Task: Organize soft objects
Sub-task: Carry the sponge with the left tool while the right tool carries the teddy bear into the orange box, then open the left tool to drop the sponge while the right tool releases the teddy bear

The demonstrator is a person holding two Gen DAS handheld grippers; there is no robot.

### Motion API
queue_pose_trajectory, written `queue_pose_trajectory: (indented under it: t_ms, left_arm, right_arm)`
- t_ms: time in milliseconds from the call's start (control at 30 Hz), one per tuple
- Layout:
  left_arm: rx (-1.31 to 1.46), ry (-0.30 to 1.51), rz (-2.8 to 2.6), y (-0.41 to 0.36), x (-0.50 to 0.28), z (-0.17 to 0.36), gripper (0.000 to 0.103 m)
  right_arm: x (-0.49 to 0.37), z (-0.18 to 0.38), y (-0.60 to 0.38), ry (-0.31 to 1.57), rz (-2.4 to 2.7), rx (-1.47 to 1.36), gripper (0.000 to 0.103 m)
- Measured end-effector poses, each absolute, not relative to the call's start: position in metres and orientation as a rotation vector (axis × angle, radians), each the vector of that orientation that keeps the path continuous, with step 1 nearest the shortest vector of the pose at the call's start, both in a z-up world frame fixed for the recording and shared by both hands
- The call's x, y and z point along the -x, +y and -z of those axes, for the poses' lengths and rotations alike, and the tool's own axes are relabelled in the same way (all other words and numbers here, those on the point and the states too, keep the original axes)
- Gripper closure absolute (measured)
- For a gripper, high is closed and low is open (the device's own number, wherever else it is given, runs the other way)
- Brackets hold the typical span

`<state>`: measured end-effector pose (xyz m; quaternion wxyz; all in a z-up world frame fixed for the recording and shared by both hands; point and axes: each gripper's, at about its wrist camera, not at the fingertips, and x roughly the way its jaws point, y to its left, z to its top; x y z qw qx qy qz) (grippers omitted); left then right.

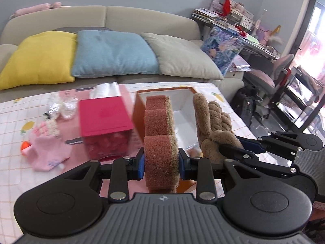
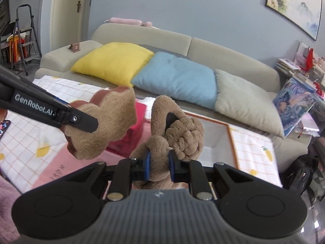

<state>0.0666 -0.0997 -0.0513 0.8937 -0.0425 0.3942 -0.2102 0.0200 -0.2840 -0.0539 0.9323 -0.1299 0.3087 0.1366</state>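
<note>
Sponge (image 1: 159, 134): reddish-brown foam, scalloped outline in three lobes, with a tan fibrous scouring face on one side. It stands on edge, clamped between the blue pads of the left gripper (image 1: 161, 160), held in the air above the near wall of the box (image 1: 140, 109). From the right wrist view the tan face (image 2: 101, 126) is turned toward the camera.

Plush toy (image 2: 178, 130): tan, nubbly, knotted into a braided lump with one long loop standing up. The right gripper (image 2: 159, 165) is pinched tight on its lower strand; it hangs just right of the sponge, not clearly touching it.

Box: orange outside, white inside, open top, interior visible between the two held items. Red tissue box (image 1: 105, 118) sits just left of it. Pink sock (image 1: 47, 150) lies further left on the checked tablecloth (image 1: 12, 126). Cloth right of the box is bare up to the table edge; sofa (image 1: 142, 18) with three cushions lies beyond.
</note>
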Motion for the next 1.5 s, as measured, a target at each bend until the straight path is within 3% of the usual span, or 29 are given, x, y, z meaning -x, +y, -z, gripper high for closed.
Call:
queue_pose_trajectory:
  t_ms: [367,667,1067,1233,1267,1433,1500]
  left_arm:
    - [0.016,0.883,0.523,-0.175,-0.135,0.056,0.068]
    - [-0.003,1.012,0.484,-0.205,-0.201,0.100,0.068]
    - [-0.126,1.204,0.406,-0.227,-0.221,0.164,0.068]
    - [-0.160,1.199,0.416,-0.231,-0.218,0.165,0.066]
    - [-0.159,1.200,0.413,-0.231,-0.218,0.165,0.064]
    - [-0.119,1.189,0.438,-0.227,-0.218,0.156,0.034]
    - [-0.112,1.162,0.434,-0.224,-0.215,0.148,0.026]
  right_arm:
    - [-0.081,0.073,-0.340,0.664,-0.322,0.357,0.087]
    - [-0.154,0.129,-0.357,0.775,-0.349,0.414,0.087]
    - [-0.189,0.177,-0.361,0.877,-0.379,0.402,0.085]
    - [-0.196,0.182,-0.358,0.889,-0.388,0.406,0.081]
    - [-0.196,0.183,-0.357,0.892,-0.388,0.407,0.079]
    - [-0.193,0.179,-0.353,0.884,-0.383,0.403,0.072]
    - [-0.190,0.174,-0.352,0.879,-0.388,0.405,0.063]
